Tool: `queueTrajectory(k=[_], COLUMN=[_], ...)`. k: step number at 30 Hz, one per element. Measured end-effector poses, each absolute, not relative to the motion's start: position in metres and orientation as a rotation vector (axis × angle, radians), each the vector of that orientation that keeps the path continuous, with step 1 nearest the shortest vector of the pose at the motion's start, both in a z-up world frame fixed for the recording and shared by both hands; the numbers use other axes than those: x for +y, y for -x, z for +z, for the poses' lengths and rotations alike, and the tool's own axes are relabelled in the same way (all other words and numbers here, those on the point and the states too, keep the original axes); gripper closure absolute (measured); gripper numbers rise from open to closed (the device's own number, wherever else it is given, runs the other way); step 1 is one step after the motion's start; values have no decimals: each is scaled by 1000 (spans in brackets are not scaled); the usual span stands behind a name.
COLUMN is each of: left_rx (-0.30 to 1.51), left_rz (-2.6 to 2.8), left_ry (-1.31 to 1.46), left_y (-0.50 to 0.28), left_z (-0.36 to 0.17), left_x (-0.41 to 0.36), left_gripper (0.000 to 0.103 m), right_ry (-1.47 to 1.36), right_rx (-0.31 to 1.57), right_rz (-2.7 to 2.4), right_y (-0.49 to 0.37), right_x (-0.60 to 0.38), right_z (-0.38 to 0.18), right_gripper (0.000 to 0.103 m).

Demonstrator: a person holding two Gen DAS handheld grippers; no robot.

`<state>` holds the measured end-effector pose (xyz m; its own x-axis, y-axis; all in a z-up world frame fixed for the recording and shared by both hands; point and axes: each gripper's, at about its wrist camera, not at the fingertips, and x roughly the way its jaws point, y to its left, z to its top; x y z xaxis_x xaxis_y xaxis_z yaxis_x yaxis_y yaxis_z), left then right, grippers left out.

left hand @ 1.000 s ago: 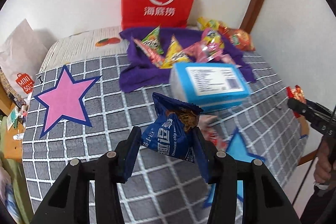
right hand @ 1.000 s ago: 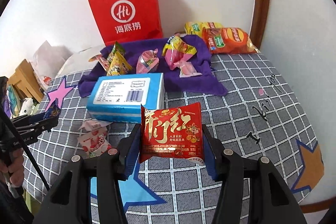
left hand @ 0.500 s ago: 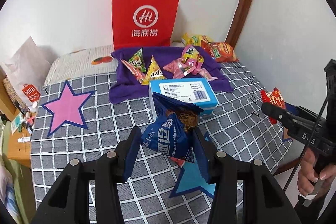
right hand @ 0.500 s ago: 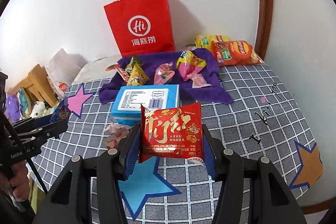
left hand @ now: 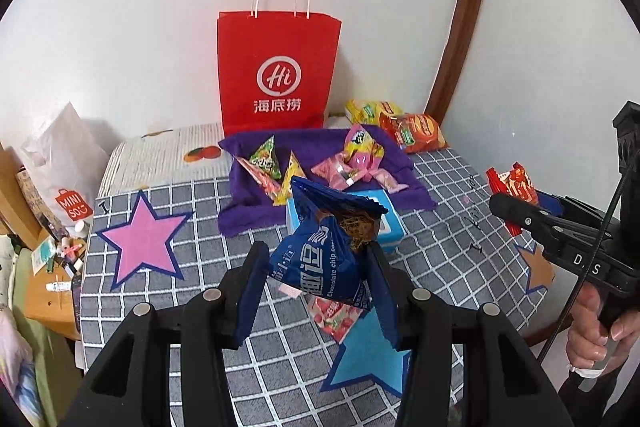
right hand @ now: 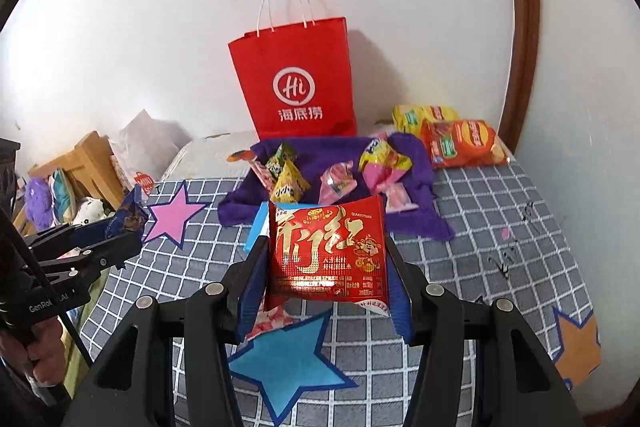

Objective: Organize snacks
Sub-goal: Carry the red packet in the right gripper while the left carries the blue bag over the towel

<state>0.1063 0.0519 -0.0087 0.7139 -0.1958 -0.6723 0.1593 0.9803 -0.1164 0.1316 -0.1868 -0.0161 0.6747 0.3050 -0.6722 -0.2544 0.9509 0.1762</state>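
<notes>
My left gripper point(left hand: 316, 287) is shut on a blue chocolate-chip cookie packet point(left hand: 324, 247) and holds it well above the checked table point(left hand: 192, 275). My right gripper point(right hand: 326, 287) is shut on a red snack packet point(right hand: 326, 253), also held above the table; that packet also shows in the left wrist view point(left hand: 514, 187). A purple cloth point(left hand: 320, 143) at the back holds several small snack packets. A blue box point(left hand: 386, 231) lies in front of the cloth, partly hidden. A pink-and-white packet point(left hand: 336, 317) lies below the left gripper.
A red paper bag point(left hand: 278, 75) stands against the wall behind the cloth. Orange and yellow chip bags point(right hand: 464, 143) lie at the back right. Pink point(left hand: 144, 239), blue point(right hand: 288, 367) and orange point(right hand: 576, 343) star mats lie on the table. Clutter and a white bag point(left hand: 68, 163) stand left.
Both grippers have pulled back and risen from the table with their packets still held. The table, box and cloth look smaller and farther away.
</notes>
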Motion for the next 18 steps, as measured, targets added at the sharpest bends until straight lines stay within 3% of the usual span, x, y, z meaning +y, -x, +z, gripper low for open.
queueTrajectory(k=[18], left_rx=[744], left_rz=[-198], left_ry=[94], left_y=[-174], left_z=[-4], left_x=[66], left_gripper=[56], right_ry=[-34], right_rx=[757], right_rz=[317], right_y=[-189], right_x=[-178], right_z=[-10], right_gripper=[50])
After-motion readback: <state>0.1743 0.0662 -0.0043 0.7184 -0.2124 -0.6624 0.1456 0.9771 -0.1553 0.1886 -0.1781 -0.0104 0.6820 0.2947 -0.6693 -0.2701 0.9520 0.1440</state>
